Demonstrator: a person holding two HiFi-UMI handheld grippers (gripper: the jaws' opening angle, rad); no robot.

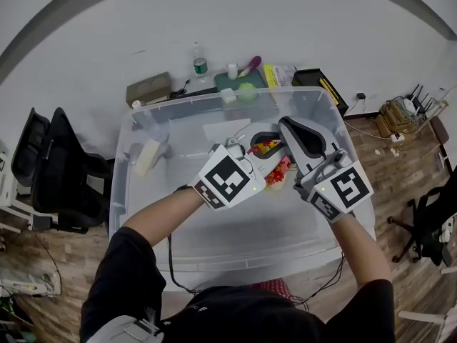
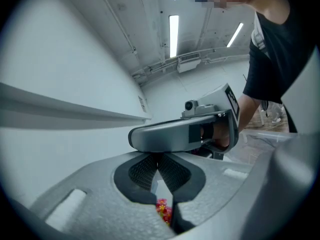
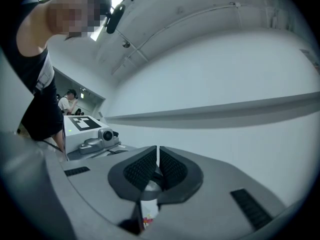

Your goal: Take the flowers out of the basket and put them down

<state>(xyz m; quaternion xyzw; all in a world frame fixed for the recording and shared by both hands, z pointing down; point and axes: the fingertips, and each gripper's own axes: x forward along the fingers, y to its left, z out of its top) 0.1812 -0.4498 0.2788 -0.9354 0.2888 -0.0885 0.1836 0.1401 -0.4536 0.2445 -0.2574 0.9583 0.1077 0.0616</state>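
L tongs (image 2: 158, 166) & R tongs (image 3: 156, 161) both pressed together; 1 flower bunch (image 1: 273, 164) between; 1 clear bin (image 1: 228, 252)

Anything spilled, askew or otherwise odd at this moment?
Nothing looks spilled or broken. The red and yellow flowers are bunched between the left gripper and the right gripper over the clear tub. Both grippers have their jaws together. The one oddity is that no basket can be made out.
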